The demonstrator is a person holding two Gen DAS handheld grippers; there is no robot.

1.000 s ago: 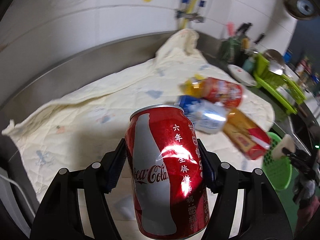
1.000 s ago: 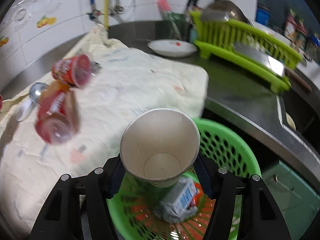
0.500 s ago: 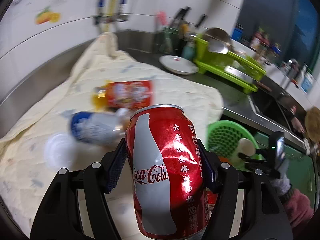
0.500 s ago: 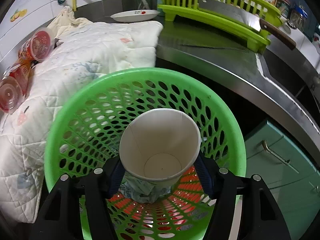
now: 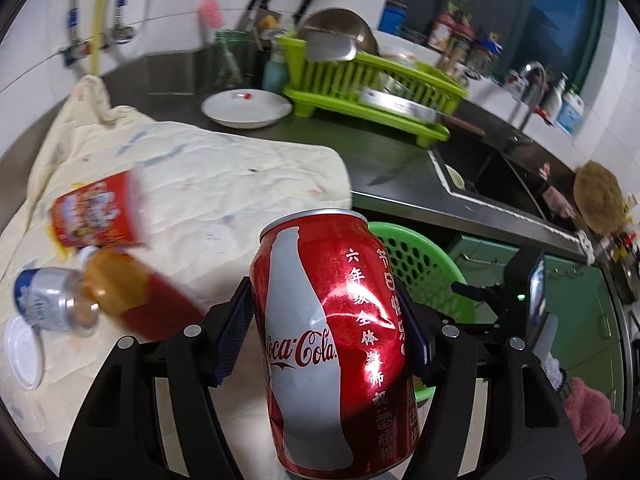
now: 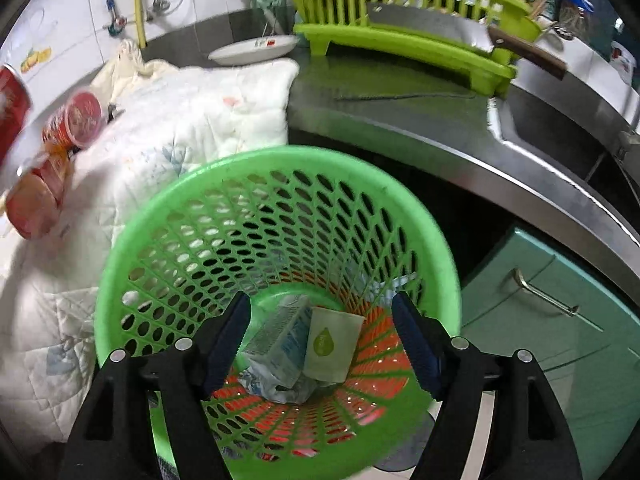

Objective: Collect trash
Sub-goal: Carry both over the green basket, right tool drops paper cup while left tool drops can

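Note:
My left gripper (image 5: 332,332) is shut on a red Coca-Cola can (image 5: 332,344), held upright above the cream quilt (image 5: 224,168), left of the green basket (image 5: 424,264). My right gripper (image 6: 322,336) is open and empty over the green basket (image 6: 168,216). A white paper cup (image 6: 332,344) lies at the basket's bottom beside a crumpled carton (image 6: 280,340). On the quilt lie a red snack cup (image 5: 96,212), an orange-red bottle (image 5: 132,296), a blue-white can (image 5: 44,300) and a white lid (image 5: 22,352).
A white plate (image 5: 246,108) and a lime dish rack (image 5: 360,88) with a cleaver (image 6: 460,28) stand on the steel counter (image 6: 400,96). A sink (image 5: 492,176) lies to the right. Green cabinet doors (image 6: 560,320) are below the counter.
My right gripper opened and the paper cup dropped into the basket. My left gripper swung right with the can, toward the basket.

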